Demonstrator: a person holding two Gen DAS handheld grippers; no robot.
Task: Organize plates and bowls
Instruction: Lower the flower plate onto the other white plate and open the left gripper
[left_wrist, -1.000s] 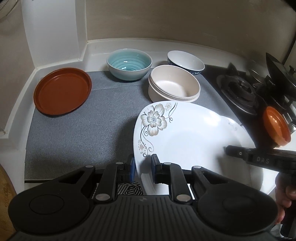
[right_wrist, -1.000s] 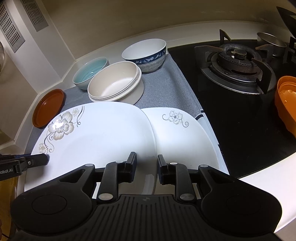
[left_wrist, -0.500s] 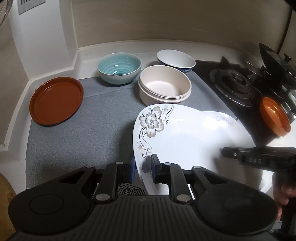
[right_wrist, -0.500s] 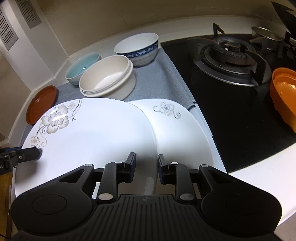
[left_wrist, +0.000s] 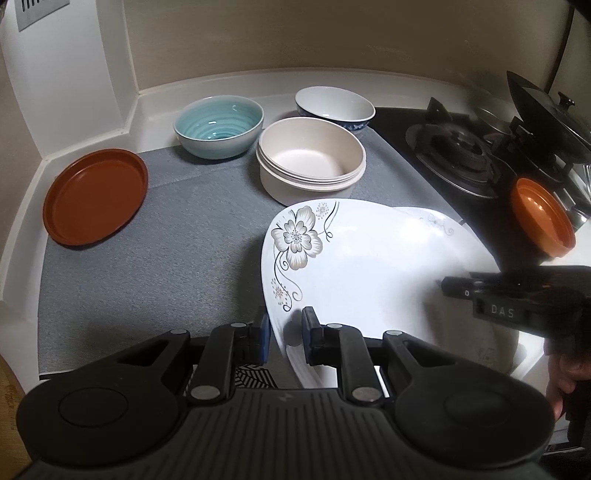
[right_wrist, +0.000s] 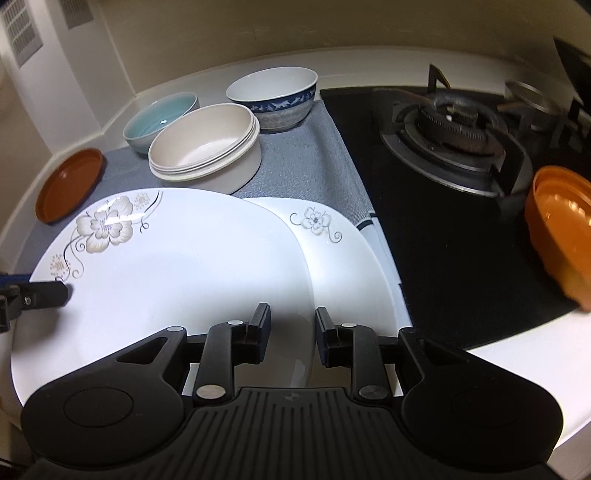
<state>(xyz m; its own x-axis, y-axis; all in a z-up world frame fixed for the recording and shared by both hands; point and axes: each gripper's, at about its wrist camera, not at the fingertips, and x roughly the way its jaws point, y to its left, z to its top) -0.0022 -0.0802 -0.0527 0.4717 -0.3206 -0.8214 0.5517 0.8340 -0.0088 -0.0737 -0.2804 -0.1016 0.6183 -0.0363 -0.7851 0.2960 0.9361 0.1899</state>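
A large white flowered plate (left_wrist: 362, 266) (right_wrist: 177, 266) is held tilted above a smaller white flowered plate (right_wrist: 340, 251) that lies on the grey mat (left_wrist: 166, 251). My left gripper (left_wrist: 284, 332) is shut on the large plate's near left rim. My right gripper (right_wrist: 290, 328) straddles the large plate's right rim with its jaws a little apart; its fingers (left_wrist: 458, 286) show over the plate in the left wrist view. Stacked cream bowls (left_wrist: 312, 158), a teal bowl (left_wrist: 218, 125), a blue-and-white bowl (left_wrist: 334, 105) and a brown plate (left_wrist: 94, 194) stand on the mat.
A black gas stove (right_wrist: 454, 125) lies to the right of the mat. An orange bowl (right_wrist: 561, 221) sits on its near right corner. A white wall and a raised counter rim (left_wrist: 122, 122) close the back and left.
The large plate has risen and tilted more. My right gripper's jaws have opened slightly. Both cameras have pulled back and up.
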